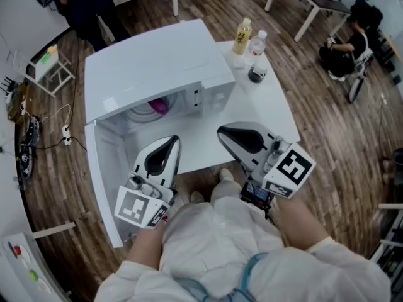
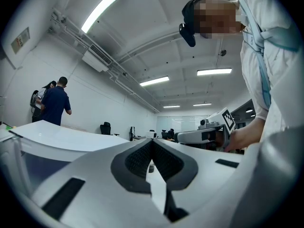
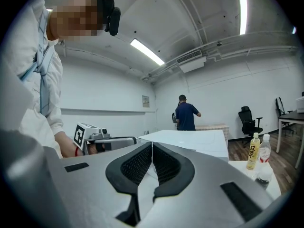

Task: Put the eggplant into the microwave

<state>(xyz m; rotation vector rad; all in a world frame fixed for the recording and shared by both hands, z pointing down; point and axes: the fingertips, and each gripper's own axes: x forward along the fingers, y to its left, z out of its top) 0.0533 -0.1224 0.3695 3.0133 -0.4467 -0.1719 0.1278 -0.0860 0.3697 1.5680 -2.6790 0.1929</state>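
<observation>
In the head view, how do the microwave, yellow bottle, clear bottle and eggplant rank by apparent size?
1. microwave
2. yellow bottle and clear bottle, about alike
3. eggplant, only partly visible inside

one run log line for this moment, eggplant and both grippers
eggplant: inside microwave | door: open | left gripper: shut, empty | right gripper: shut, empty
</observation>
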